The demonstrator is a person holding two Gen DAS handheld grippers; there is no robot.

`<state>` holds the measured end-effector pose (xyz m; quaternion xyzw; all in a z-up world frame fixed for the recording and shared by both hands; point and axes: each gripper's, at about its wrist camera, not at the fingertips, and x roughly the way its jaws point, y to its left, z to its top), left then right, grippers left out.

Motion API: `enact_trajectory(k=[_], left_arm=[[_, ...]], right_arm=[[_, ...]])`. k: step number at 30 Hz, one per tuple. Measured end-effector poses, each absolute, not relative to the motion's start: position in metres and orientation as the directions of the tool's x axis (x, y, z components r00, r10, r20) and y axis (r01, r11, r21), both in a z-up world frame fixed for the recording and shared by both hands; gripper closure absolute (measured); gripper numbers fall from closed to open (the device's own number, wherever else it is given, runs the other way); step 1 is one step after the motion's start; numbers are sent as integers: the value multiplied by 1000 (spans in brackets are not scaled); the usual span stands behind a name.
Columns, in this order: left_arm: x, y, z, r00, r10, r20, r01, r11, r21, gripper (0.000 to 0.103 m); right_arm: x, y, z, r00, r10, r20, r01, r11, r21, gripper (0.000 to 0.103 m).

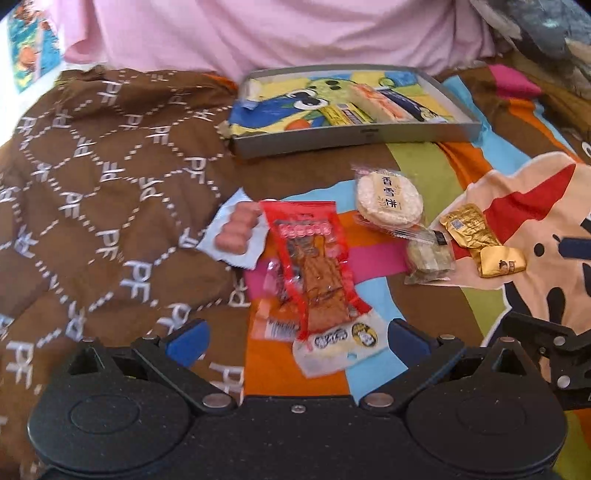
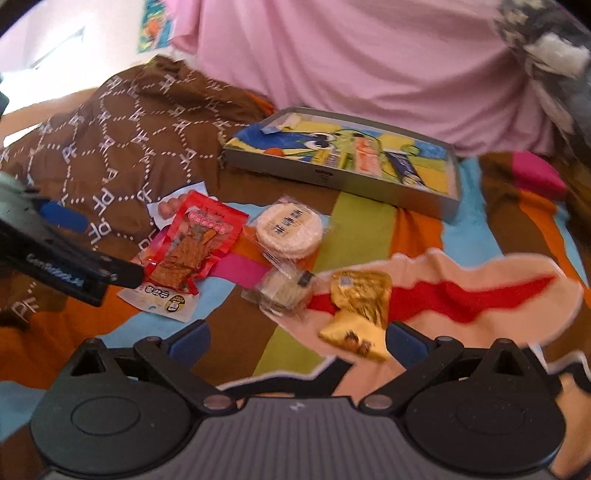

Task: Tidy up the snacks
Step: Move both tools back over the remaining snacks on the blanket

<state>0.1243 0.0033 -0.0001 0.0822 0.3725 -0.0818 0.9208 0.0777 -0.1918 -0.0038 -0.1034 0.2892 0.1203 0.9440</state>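
Loose snacks lie on a colourful bedspread. In the left wrist view my left gripper [image 1: 295,343] stands open, low over a red packet [image 1: 314,266] that overlaps a white packet [image 1: 340,347]. A sausage packet [image 1: 236,232] lies to its left. A round rice cracker [image 1: 388,199], a clear-wrapped cake [image 1: 430,256] and two gold packets [image 1: 469,225] lie to the right. My right gripper [image 2: 297,343] is open and empty, with a gold packet [image 2: 362,306] just ahead of its right finger. A grey box [image 1: 332,142] at the back holds a few bar snacks.
A brown patterned quilt [image 1: 103,206] is bunched on the left. Pink bedding [image 1: 277,33] rises behind the box [image 2: 332,177]. One blue-padded finger [image 2: 62,218] of the left gripper reaches in from the left of the right wrist view, beside the red packet [image 2: 195,247].
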Motion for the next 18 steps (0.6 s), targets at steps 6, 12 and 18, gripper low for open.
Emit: enact_trajectory(k=[6,12,18], left_arm=[[150,8,-8,699,-102,-708,227,970,84,1],[167,14,-10,685,-114,-719,172,985,7,1],[179,12,-7,692,-115,-713,151,988,-12,1]], right_arm=[[115,-181,-20,791,217,-572,-384,904,-188,0],[151,-179,-29,761,304,-573,-471,867,-164,0],[183,-181,-38,728,358,-585,-547,818,-180,0]])
